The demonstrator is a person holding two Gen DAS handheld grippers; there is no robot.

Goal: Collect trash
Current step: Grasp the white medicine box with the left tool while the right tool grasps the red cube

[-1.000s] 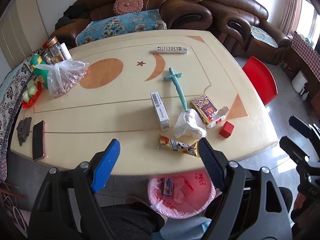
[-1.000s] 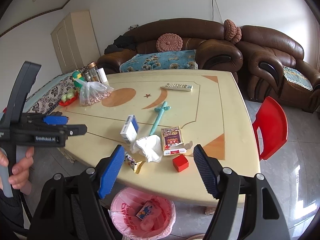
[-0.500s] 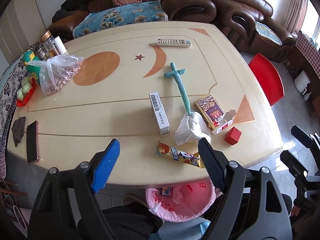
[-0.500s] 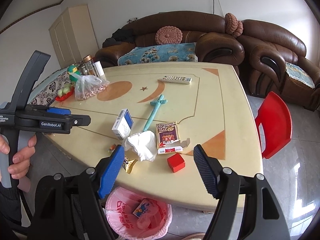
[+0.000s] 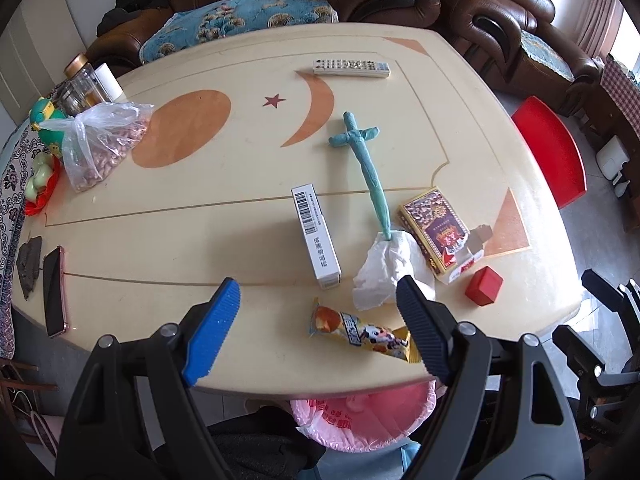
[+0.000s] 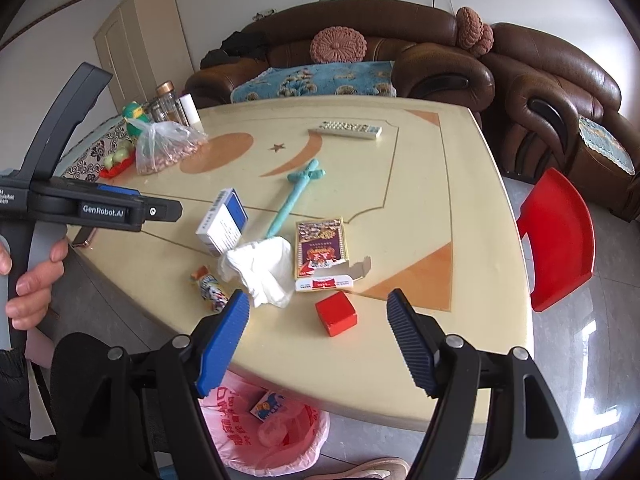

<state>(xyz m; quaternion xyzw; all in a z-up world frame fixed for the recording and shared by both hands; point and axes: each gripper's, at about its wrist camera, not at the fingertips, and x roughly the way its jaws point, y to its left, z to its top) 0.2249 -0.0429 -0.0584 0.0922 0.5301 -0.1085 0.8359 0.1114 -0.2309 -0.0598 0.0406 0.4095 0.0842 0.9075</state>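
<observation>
Your left claw (image 5: pixel 316 328) hangs over the near edge of the tabletop (image 5: pixel 200 208) with its jaws spread wide and nothing between the pads. Just beyond its tips lies a snack wrapper (image 5: pixel 360 334), flat on the tabletop close to the edge. A crumpled tissue (image 5: pixel 386 272) sits just behind the wrapper, touching the lower end of a teal toy sword (image 5: pixel 366 160). To the left of the tissue stands a white box with a barcode (image 5: pixel 316 236); to the right lies an opened card box (image 5: pixel 440 232), and beside that a small red cube (image 5: pixel 484 286).

Your right claw (image 6: pixel 318 340) is also wide and empty, held above the tabletop's near corner. In its view the red cube (image 6: pixel 336 314) sits between the two tips, farther back, and the tissue (image 6: pixel 262 270) lies just past the blue left pad, with the wrapper (image 6: pixel 210 286) to the left of it.

Under the tabletop's edge stands a bin lined with a pink bag (image 6: pixel 260 436), and a small printed packet (image 6: pixel 267 405) lies inside it.

Farther off on the tabletop you have a remote (image 5: pixel 351 68), a clear bag of nuts (image 5: pixel 106 144) and a phone (image 5: pixel 54 292) at the left edge. Your left hand (image 6: pixel 28 276) grips its claw handle at the left of the right view.
</observation>
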